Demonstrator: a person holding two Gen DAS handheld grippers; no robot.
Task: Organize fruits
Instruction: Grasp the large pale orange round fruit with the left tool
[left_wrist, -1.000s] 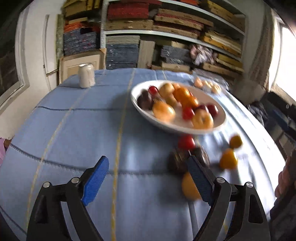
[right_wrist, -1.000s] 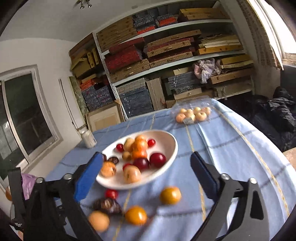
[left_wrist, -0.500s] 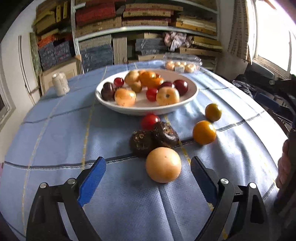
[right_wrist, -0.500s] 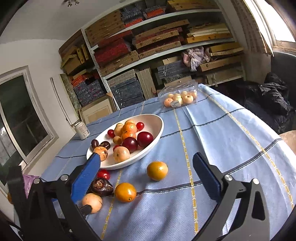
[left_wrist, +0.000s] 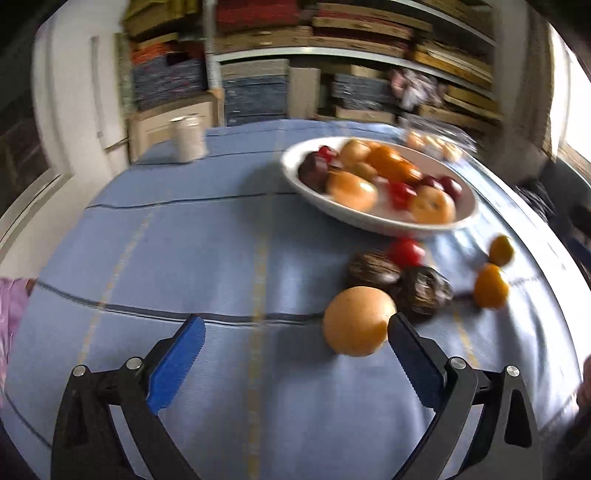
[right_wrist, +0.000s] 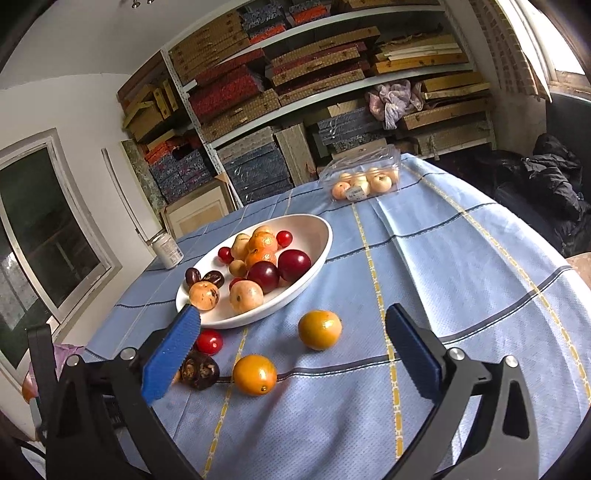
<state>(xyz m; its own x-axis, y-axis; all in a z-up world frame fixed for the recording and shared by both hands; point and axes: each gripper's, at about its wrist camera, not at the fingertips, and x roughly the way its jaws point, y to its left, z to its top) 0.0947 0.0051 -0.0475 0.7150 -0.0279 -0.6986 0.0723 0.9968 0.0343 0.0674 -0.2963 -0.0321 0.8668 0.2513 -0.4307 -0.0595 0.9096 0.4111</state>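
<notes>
A white oval bowl (right_wrist: 314, 236) (left_wrist: 469, 218) of mixed fruit stands on the blue checked tablecloth. Loose fruit lies in front of it: a pale orange fruit (left_wrist: 358, 320), two dark wrinkled fruits (left_wrist: 423, 293) (right_wrist: 197, 367), a red tomato (left_wrist: 406, 252) (right_wrist: 208, 340) and two orange fruits (right_wrist: 319, 329) (right_wrist: 255, 374). My left gripper (left_wrist: 293, 347) is open and empty, with the pale orange fruit just inside its right finger. My right gripper (right_wrist: 291, 341) is open and empty, low over the two orange fruits.
A clear plastic box of small pale fruits (right_wrist: 364, 179) sits at the table's far edge. A white jar (right_wrist: 167, 250) (left_wrist: 189, 139) stands at the far left. Shelves of stacked boxes (right_wrist: 295, 74) line the wall behind. Dark bags (right_wrist: 554, 184) lie right of the table.
The left view has swung left, so the pale orange fruit now sits by the right finger instead of centred. The right gripper has drawn closer to the two orange fruits.
</notes>
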